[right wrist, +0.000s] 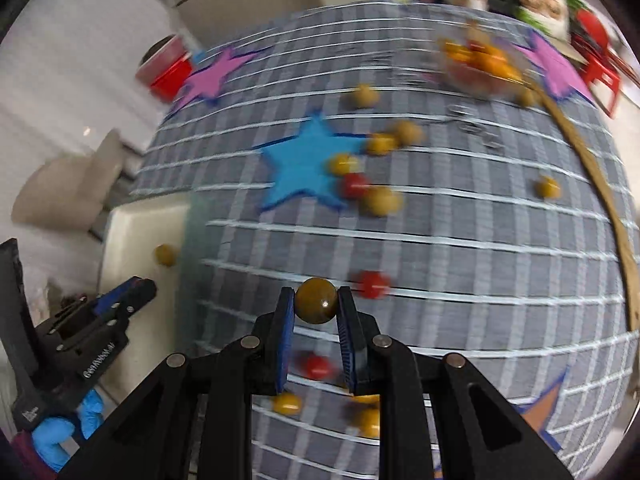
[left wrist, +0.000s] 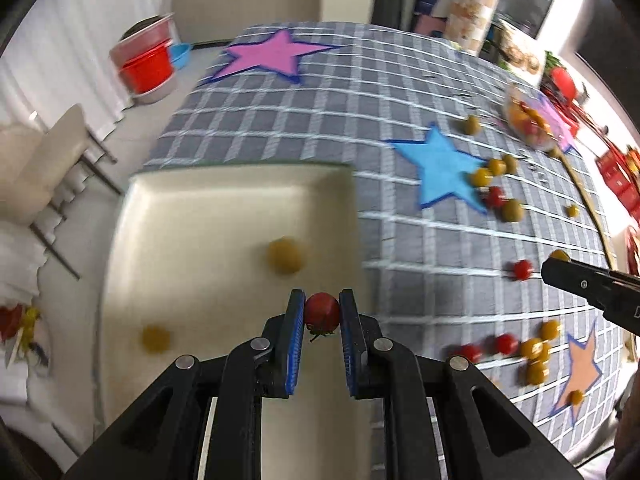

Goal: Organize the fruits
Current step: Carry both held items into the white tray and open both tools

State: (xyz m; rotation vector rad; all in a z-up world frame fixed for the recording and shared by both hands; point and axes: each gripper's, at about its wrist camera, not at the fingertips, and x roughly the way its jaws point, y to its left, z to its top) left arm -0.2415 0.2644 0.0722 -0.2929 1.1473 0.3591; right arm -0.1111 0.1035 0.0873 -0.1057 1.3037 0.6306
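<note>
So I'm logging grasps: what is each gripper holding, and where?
Left gripper pinches a red cherry tomato across its sides, stem toward the camera. Right gripper pinches a yellow-green tomato across its sides.

Even, bright indoor light is filling both views, with white glare blowing out the upper right edge. Motion blur is smearing the checked tablecloth (right wrist: 460, 240) and scattered fruits, while fisheye distortion is bending the grid lines toward dark corners.

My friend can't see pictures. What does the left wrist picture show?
The left gripper pinches a red cherry tomato above a cream tray holding two yellow-green fruits. Red and yellow fruits lie scattered on the grey checked tablecloth to the right.
</note>
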